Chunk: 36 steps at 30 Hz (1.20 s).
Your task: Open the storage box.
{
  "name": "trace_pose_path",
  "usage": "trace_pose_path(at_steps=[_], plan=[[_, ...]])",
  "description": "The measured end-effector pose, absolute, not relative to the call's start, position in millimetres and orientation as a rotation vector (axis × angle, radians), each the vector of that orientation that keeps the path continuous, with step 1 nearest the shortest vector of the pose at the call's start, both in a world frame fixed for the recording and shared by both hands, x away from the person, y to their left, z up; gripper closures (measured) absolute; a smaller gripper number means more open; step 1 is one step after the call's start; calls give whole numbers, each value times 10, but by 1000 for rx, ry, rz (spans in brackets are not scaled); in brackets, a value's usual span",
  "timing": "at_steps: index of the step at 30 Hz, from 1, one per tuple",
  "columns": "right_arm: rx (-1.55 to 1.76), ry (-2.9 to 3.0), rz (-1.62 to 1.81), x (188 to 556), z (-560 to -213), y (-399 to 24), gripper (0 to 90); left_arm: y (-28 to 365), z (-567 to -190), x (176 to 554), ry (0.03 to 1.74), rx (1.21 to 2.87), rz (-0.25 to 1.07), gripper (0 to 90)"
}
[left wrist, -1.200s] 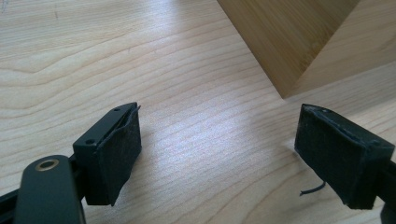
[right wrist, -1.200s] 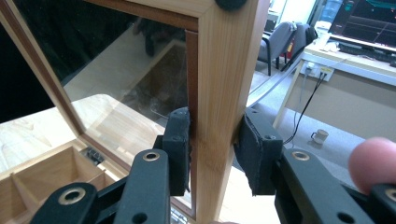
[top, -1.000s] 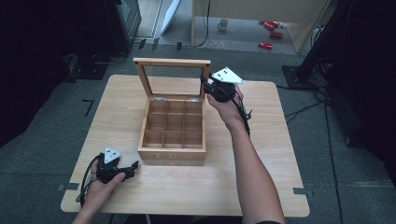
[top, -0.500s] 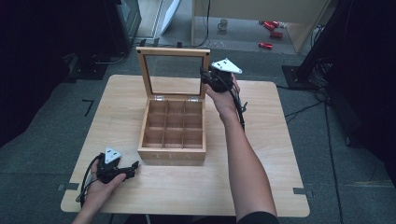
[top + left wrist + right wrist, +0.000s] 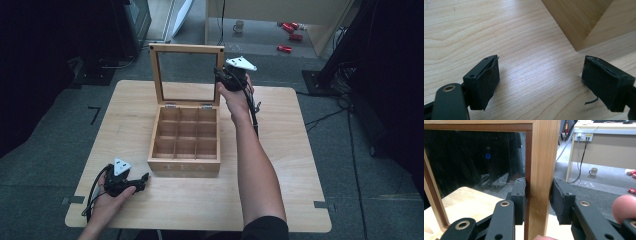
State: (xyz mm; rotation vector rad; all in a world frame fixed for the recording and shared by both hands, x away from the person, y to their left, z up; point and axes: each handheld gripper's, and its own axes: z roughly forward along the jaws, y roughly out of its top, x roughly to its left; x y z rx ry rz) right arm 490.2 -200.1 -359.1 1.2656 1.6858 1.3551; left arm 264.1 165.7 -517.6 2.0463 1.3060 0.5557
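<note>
Box (image 5: 185, 141) of pale wood is seen near the middle of the table (image 5: 295, 150), its front face marked with faint letters that appear to read TEA, though they are too small to be sure. Its inside is divided into nine compartments in three rows of three. The lid (image 5: 187, 72), a wooden frame around a clear pane, is raised upright on two metal hinges (image 5: 170, 105) at the back edge.

The right gripper (image 5: 223, 76) is held at the right side of the lid frame, near its top corner, with the forearm stretched across the table beside the box. In the right gripper view, the right upright of the lid (image 5: 541, 177) is clamped between the two black pads (image 5: 520, 200), one pressed on the pane side and one on the outer side. A fingertip is seen at the right edge of that view.

The left gripper (image 5: 144, 178) is rested on the table near the front left corner, just beside the box front and apart from it. In the left gripper view, its jaws are spread wide with nothing between them but bare table, and a lower corner of the box (image 5: 584, 22) is seen ahead of them. A mug (image 5: 239, 25) and red cans (image 5: 290, 36) are seen on the floor beyond the table.
</note>
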Motion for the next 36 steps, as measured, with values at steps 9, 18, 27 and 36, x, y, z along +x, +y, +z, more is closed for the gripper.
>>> trace_pose_path(at_steps=[9,18,27,36], plan=[[1337,1664,1344,5025,-3602,-1972,669,1657,-5177,2641,1306,2046,555,153],[1361,1665,1326,5079,-3600,-1957,667,1658,-5176,2641,1306,2046,555,153],[1397,1644,1329,5138,-3627,-1944,667,1659,-5176,2641,1305,2047,555,153],[1439,1625,1349,5053,-3568,-1950,423,1659,-5176,2641,1305,2047,554,153]])
